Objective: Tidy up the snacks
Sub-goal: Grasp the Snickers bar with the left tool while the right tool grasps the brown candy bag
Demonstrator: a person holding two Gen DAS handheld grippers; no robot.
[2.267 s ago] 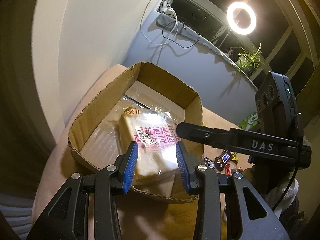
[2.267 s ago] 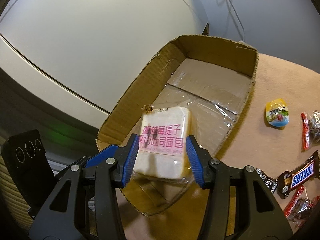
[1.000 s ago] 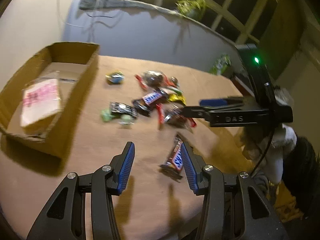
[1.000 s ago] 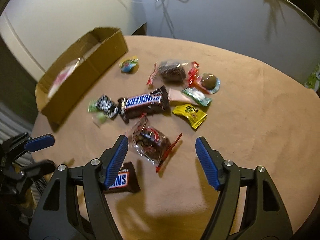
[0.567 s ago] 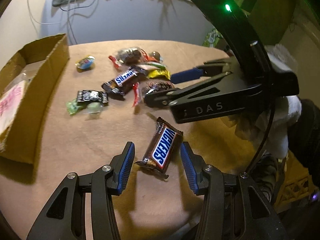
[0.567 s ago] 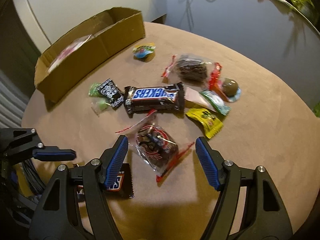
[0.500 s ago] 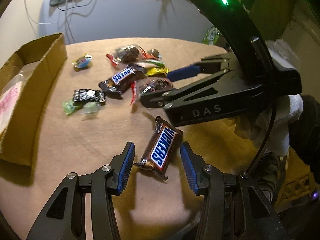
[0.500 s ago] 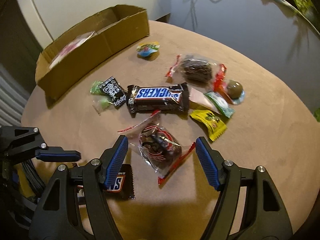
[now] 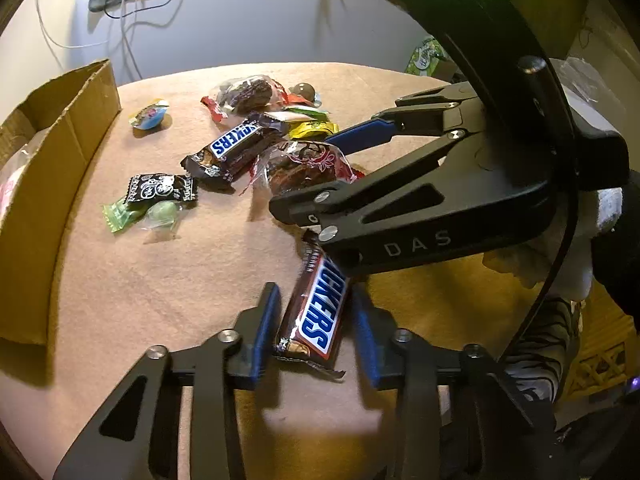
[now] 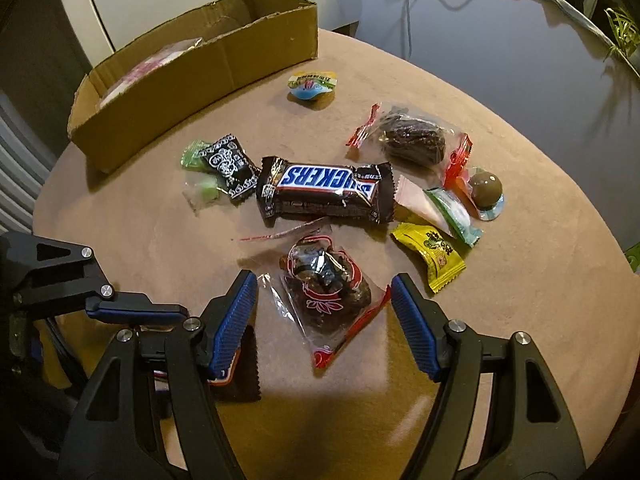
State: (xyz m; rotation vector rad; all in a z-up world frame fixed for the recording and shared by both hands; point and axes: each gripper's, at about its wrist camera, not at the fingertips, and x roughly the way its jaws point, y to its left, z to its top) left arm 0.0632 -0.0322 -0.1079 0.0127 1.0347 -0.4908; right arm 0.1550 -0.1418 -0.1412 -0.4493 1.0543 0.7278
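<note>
- Step in hand, as judged: a paired pick-up, each hand lining up on its own snack for transfer to the cardboard box (image 10: 192, 68).
- Left tongs (image 9: 314, 330): jaws have just been closing and now stand narrow, one on each long side of the small Snickers bar (image 9: 320, 312). A thin gap appears to remain on both sides, so no grip yet; the bar lies flat on the surface (image 9: 160, 288), well apart from the box and on the near side of the snack pile.
- Right tongs (image 10: 324, 320): jaws wide, straddling the clear red-printed packet (image 10: 326, 284) without touching it. The packet lies just beside the large Snickers bar (image 10: 326, 190), on the side away from the box.
- Next move calls for: finishing both closures, the left on the bar's long sides, the right on the bulky middle of the packet and not its loose film edges; then a lift clear of neighbouring sweets before travel toward the box.
- Container: the box is open-topped and sits at the far edge of the surface. It holds one pale wrapped item with pink print (image 10: 148, 66), seen only partly over the wall; nothing else is visible inside.
- Outside the box, between it and the large bar: a black patterned sachet (image 10: 230, 166); just by the box corner, a small jelly cup (image 10: 312, 82).
</note>
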